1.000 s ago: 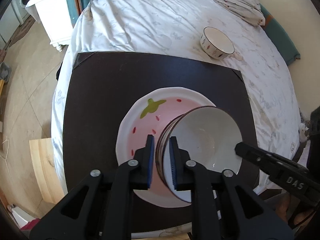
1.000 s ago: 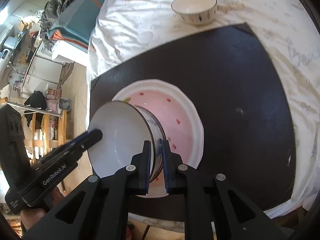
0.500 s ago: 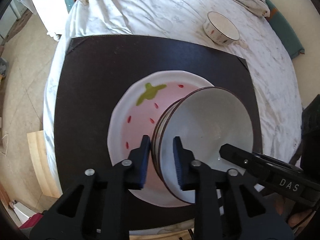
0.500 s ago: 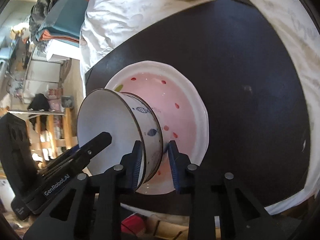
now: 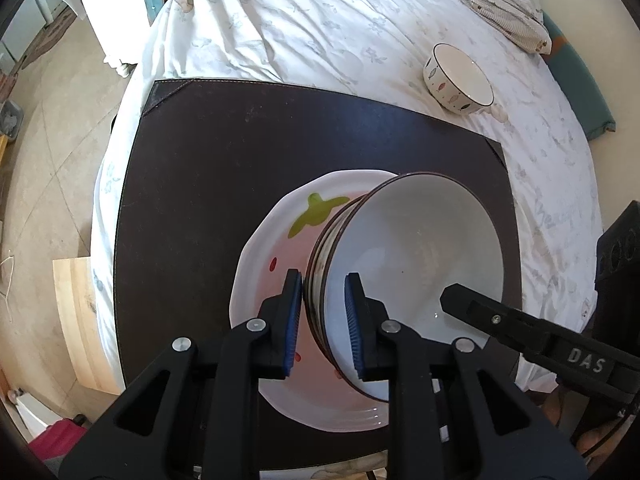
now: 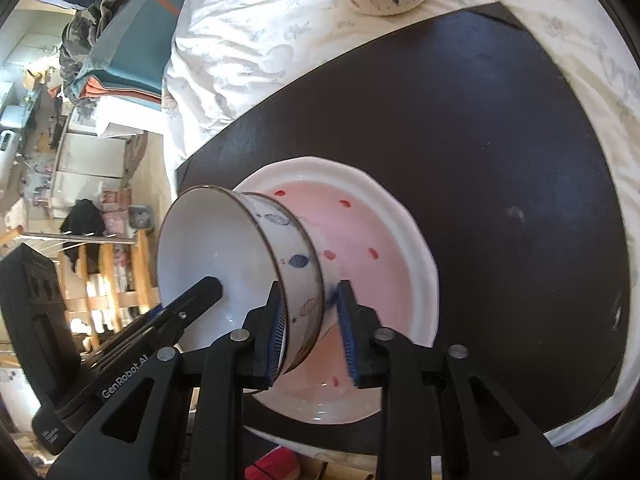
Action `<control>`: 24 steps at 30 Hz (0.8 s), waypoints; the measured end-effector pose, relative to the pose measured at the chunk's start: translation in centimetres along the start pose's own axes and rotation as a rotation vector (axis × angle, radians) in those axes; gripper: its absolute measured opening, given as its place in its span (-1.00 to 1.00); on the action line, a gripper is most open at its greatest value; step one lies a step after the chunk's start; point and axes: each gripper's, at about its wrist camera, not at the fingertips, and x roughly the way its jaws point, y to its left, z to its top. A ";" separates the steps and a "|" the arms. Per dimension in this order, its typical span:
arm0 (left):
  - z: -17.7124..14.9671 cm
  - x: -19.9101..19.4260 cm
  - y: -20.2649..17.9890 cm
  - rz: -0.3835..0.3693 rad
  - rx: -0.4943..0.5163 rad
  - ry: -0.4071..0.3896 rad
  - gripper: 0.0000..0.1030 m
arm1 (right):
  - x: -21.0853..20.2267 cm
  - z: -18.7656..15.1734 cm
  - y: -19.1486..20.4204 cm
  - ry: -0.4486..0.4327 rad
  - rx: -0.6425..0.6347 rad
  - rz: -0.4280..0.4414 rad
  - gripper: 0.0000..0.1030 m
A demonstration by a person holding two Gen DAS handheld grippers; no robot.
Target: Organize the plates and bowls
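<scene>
A white bowl [image 5: 412, 256] with a dark rim and fish drawings hangs tilted on its side just over a strawberry-patterned plate [image 5: 280, 248]. My left gripper [image 5: 324, 312] is shut on the bowl's near rim, one pad outside and one inside. In the right wrist view the same bowl [image 6: 208, 264] has its wall between the jaws of my right gripper [image 6: 312, 320], which are opening. The outer pad stands clear of the wall over the plate [image 6: 380, 240]. I cannot tell whether the bowl's lower edge touches the plate.
The plate lies on a dark brown mat [image 5: 240, 140] spread over a white bedsheet [image 5: 300, 20]. A second fish-patterned bowl [image 5: 458, 80] stands upright on the sheet beyond the mat's far right corner. A wooden board [image 5: 76, 320] leans at the bed's left side.
The right gripper's jaws have spread apart from the bowl's wall. Both grippers and the bowl have come down closer to the plate, with the bowl still tilted.
</scene>
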 end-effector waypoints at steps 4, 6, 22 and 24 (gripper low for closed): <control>-0.3 -0.9 -0.2 0.038 0.027 -0.043 -0.25 | -1.3 -0.4 -0.2 -0.046 -0.007 0.004 -0.17; -0.5 -1.4 -0.4 0.059 0.044 -0.071 -0.07 | -1.9 -0.5 -0.3 -0.068 -0.008 0.007 -0.02; -2.2 -7.1 -0.8 0.197 0.149 -0.268 0.25 | -7.9 -2.9 0.7 -0.266 -0.172 -0.049 0.37; -2.0 -7.8 -1.2 0.196 0.171 -0.290 0.25 | -9.0 -2.8 0.5 -0.289 -0.175 -0.060 0.37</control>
